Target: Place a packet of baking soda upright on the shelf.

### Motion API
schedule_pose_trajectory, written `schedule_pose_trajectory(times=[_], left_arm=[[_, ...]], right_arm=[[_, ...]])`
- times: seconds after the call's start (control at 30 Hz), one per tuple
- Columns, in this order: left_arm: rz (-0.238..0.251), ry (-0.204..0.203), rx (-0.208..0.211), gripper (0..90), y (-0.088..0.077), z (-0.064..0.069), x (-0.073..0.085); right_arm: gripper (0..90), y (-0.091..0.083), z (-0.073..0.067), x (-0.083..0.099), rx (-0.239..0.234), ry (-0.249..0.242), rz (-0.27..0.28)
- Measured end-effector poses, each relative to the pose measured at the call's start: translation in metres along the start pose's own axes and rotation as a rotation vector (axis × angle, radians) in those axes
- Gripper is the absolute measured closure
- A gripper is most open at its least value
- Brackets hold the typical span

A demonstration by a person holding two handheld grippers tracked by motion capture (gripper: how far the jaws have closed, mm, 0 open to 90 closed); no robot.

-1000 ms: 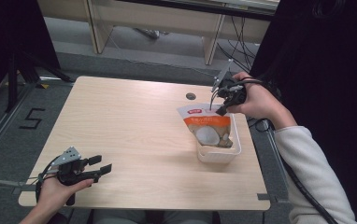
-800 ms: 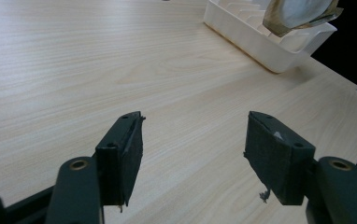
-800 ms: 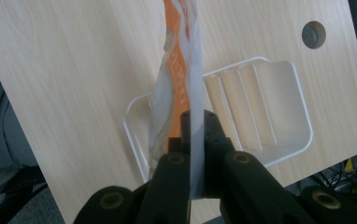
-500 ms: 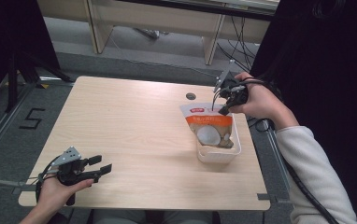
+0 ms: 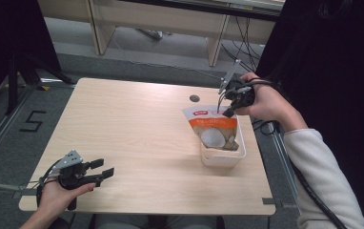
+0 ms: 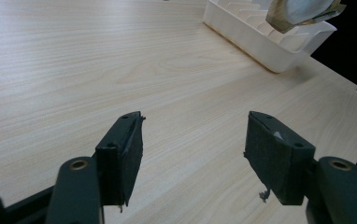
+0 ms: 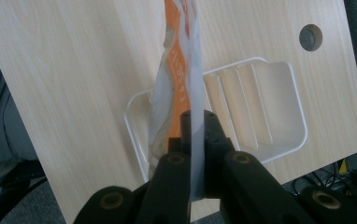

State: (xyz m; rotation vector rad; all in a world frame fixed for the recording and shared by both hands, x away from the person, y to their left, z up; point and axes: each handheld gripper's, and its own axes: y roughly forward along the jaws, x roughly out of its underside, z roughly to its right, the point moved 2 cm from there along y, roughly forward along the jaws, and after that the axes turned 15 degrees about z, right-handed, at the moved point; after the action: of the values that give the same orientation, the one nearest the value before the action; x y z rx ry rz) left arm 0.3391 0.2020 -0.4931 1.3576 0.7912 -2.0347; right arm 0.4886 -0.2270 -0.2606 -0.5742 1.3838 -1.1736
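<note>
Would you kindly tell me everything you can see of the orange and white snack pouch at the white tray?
The snack pouch is a flat, glossy plastic bag: a white top strip with a small red label, an orange body and a pale round picture low on its front. The right tongs are shut on its top edge, holding it up at a slant. Its lower end sits inside the white ribbed plastic tray on the wooden table. In the right gripper view it hangs edge-on above the tray's ribs, its sealed strip pinched between the jaws.

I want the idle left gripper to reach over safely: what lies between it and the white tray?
Nothing but bare table between the left gripper and the white tray, as the high view shows.
</note>
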Motion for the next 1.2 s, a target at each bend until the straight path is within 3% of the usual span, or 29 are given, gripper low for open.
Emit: schedule_pose_trajectory(times=[0.43,0.63,0.73,1.2], left_arm=[[0.001,-0.005,-0.006,36.2,0.000,0.000,0.000],[0.001,0.006,0.004,36.2,0.000,0.000,0.000],[0.001,0.006,0.004,36.2,0.000,0.000,0.000],[-0.002,0.007,0.005,36.2,0.000,-0.001,0.000]], right_arm=[[90.0,0.005,0.003,0.004,0.020,0.001,-0.022],[90.0,0.009,0.004,0.005,0.043,-0.032,-0.041],[90.0,0.010,0.005,0.006,0.052,-0.080,-0.041],[90.0,0.015,0.009,0.012,0.050,-0.098,-0.056]])
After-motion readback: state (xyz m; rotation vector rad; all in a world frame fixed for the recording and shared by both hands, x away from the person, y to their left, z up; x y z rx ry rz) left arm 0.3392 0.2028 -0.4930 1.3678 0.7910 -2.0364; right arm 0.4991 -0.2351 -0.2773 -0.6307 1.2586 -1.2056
